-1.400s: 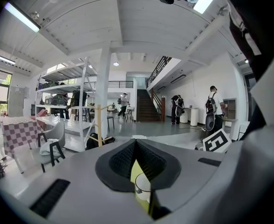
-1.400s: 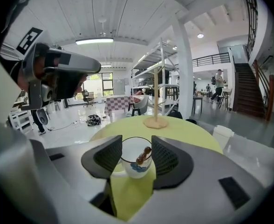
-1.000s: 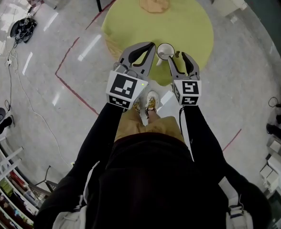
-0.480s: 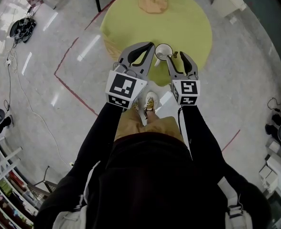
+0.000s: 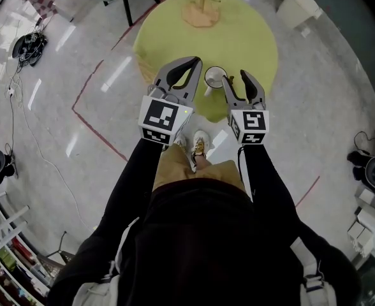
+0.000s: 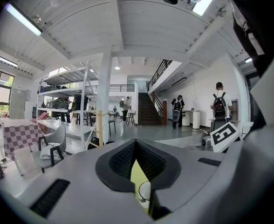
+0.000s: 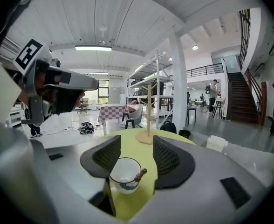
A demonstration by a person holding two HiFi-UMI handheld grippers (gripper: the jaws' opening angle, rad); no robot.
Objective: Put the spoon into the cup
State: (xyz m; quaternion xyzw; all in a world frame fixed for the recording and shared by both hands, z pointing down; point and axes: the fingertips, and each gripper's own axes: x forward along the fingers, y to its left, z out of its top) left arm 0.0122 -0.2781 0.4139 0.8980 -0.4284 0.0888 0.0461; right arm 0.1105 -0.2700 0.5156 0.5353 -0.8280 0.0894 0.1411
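A white cup point(image 5: 214, 76) stands near the front edge of the round yellow-green table point(image 5: 238, 37). In the right gripper view the cup point(image 7: 123, 174) holds a spoon whose brown handle point(image 7: 141, 174) leans over the right rim. My right gripper point(image 5: 235, 80) is open just right of the cup, and its jaws point(image 7: 136, 143) frame the cup with nothing between the pads. My left gripper point(image 5: 196, 62) is shut and empty at the cup's left. Through its narrow jaw gap point(image 6: 135, 144) a sliver of the cup point(image 6: 145, 191) shows.
A wooden stand point(image 5: 200, 10) rises at the table's far side and also shows as a pole point(image 7: 149, 118) in the right gripper view. Black stand legs point(image 5: 131, 0) and a white box point(image 5: 297, 5) flank the table. Cables point(image 5: 29, 42) lie on the floor at left. People stand far behind.
The table and cup have slid slightly down and left in the head view. Both grippers keep their places beside the cup, with their jaws unchanged.
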